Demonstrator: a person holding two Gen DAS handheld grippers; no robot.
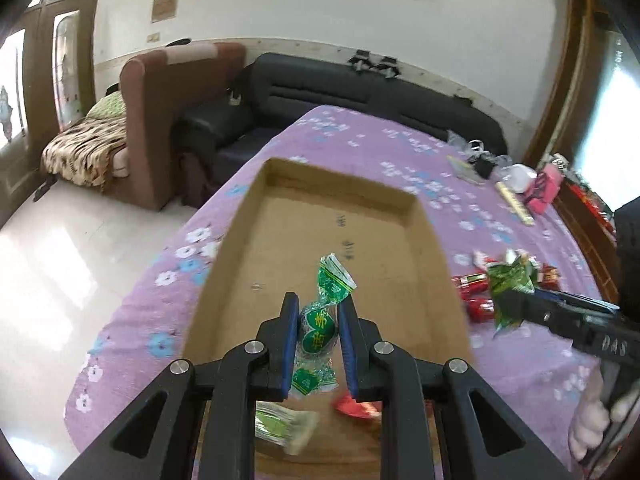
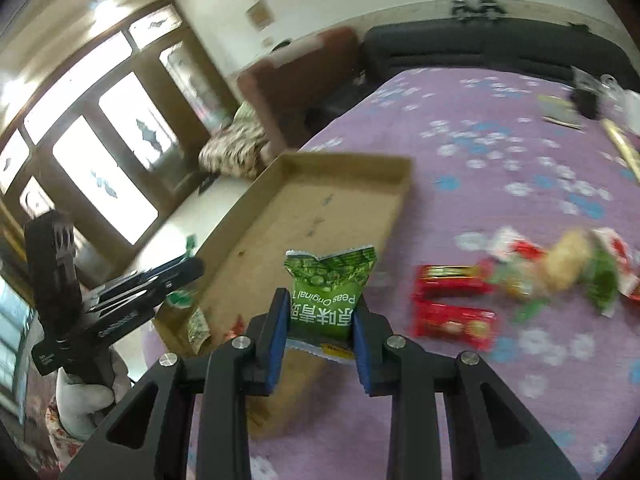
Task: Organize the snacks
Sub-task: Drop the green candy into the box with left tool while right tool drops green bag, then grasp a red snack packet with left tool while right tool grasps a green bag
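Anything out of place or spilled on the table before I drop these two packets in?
Nothing spilled or damaged. The cardboard tray holds few snacks; a loose pile lies on the tablecloth to its right. Both packets look firmly pinched.

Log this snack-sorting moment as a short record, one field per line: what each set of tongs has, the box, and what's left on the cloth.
left tongs: shut on green wrapped candy, held over the box
right tongs: shut on green pea packet, near the box's right side
cardboard box: shallow, open-topped, on purple floral tablecloth
inside box: green snack packet and red wrapper at the near end
still on cloth: red snack packets and a blurred mixed pile, right of the box
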